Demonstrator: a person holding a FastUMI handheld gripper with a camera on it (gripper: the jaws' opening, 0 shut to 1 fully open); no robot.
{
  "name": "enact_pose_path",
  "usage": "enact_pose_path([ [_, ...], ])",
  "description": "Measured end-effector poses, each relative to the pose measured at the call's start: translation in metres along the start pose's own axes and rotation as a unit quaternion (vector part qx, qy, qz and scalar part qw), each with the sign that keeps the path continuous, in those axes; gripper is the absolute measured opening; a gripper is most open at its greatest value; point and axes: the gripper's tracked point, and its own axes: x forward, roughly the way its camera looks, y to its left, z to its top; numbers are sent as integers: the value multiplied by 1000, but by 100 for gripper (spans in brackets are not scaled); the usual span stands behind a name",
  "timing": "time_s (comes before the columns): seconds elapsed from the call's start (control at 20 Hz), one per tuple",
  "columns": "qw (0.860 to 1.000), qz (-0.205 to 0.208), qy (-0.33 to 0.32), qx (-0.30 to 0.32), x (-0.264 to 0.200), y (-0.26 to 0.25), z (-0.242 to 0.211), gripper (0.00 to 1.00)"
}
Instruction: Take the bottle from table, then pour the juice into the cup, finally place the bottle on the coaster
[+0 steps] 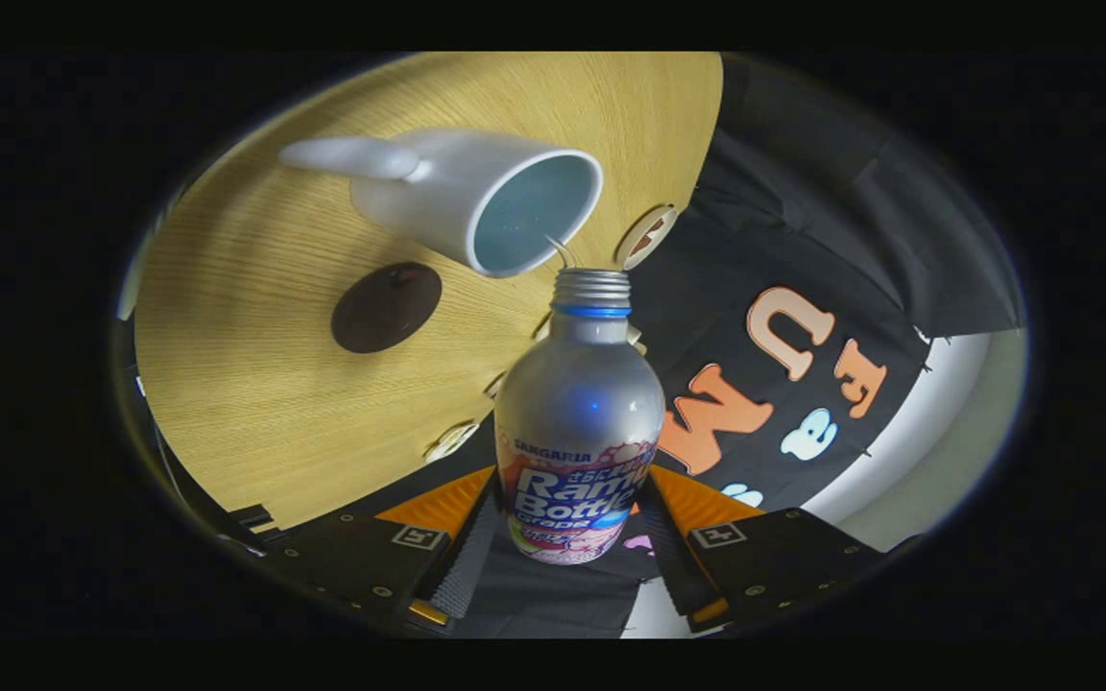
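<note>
The gripper has both fingers pressed against the lower body of the bottle, one on each side of its printed label, so the silver bottle is clamped between them and points straight ahead. The whole view is rolled over (the wooden table appears tipped up on one side), so the bottle is tilted for pouring. Its uncapped threaded neck sits just beyond the fingers' reach, close to the rim of the white cup, and a thin stream runs from the mouth into the cup's pale interior. The cup's handle points away from the bottle. Beside the cup, further along the tabletop, lies a dark round coaster, bare.
</note>
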Motion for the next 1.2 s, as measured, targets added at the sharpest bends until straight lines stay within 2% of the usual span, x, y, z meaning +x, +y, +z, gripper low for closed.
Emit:
enact_pose_path([
  [0.4, 999, -4, -10, -31, -4, -4, 9, 78],
  [0.65, 999, 3, -10, -30, -3, -4, 8, 77],
  [1.0, 1000, 1, -10, 18, -4, -2, 7, 78],
  [1.2, 996, -7, 5, 90, -6, 5, -7, 78],
])
